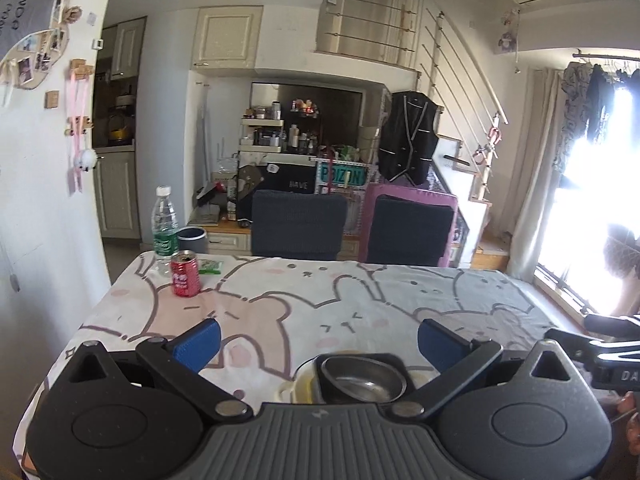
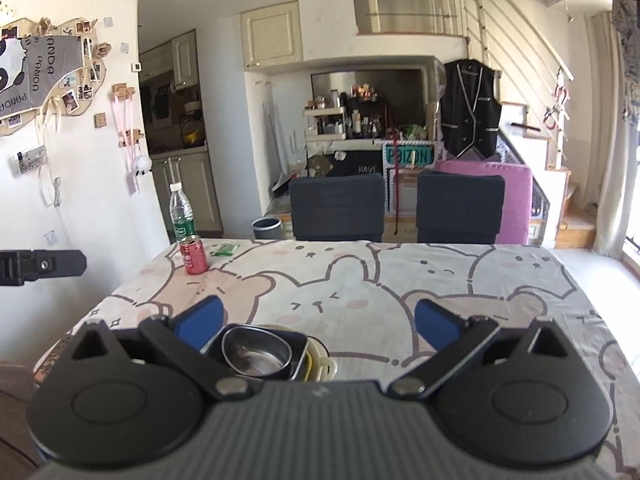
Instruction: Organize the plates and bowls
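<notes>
Both my left tongs (image 1: 319,342) and right tongs (image 2: 318,320) are wide and empty, so I'd leave the nested steel bowl (image 1: 362,380) stack alone.

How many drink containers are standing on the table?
2. A clear water bottle stands at the far left corner of the table, and a red soda can stands just in front of it. None seems hidden.
</notes>
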Tool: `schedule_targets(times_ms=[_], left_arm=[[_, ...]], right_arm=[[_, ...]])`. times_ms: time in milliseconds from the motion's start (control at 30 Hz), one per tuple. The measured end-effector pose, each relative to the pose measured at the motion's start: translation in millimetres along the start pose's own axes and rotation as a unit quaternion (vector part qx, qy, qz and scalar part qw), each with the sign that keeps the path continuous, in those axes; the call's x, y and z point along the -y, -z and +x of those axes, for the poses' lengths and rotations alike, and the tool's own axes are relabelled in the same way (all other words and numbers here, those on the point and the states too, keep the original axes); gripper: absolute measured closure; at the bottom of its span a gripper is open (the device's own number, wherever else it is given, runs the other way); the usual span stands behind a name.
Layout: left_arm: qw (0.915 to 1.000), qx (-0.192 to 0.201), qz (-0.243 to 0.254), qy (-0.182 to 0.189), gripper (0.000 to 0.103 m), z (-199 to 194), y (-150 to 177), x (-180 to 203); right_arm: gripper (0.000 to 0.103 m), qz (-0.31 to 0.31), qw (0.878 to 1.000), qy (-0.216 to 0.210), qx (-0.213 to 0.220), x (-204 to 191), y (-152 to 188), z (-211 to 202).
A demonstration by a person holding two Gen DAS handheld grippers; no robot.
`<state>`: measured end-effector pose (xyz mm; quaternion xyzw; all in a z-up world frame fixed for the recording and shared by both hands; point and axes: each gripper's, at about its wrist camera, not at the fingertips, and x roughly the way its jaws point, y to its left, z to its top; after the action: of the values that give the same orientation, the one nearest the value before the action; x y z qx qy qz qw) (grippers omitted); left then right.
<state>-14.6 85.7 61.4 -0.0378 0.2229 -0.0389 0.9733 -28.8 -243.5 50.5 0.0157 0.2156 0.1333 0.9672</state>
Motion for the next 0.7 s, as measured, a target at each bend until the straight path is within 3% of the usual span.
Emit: schedule_targets(times_ms=[267, 700], left_arm=[[0.9992, 0.007, 0.027, -0.03, 0.0, 3.7, 32.9, -6.2], [0.9952, -0.016, 0.069, -0.067, 0.0, 21.6, 77.6, -0.1]], right_arm=[[0.0, -0.003, 1.0, 0.023, 0.021, -16.7, 36.1, 3.1], [0.0, -0.034, 0.997, 0.069, 0.016, -25.0, 81.0, 18.4]])
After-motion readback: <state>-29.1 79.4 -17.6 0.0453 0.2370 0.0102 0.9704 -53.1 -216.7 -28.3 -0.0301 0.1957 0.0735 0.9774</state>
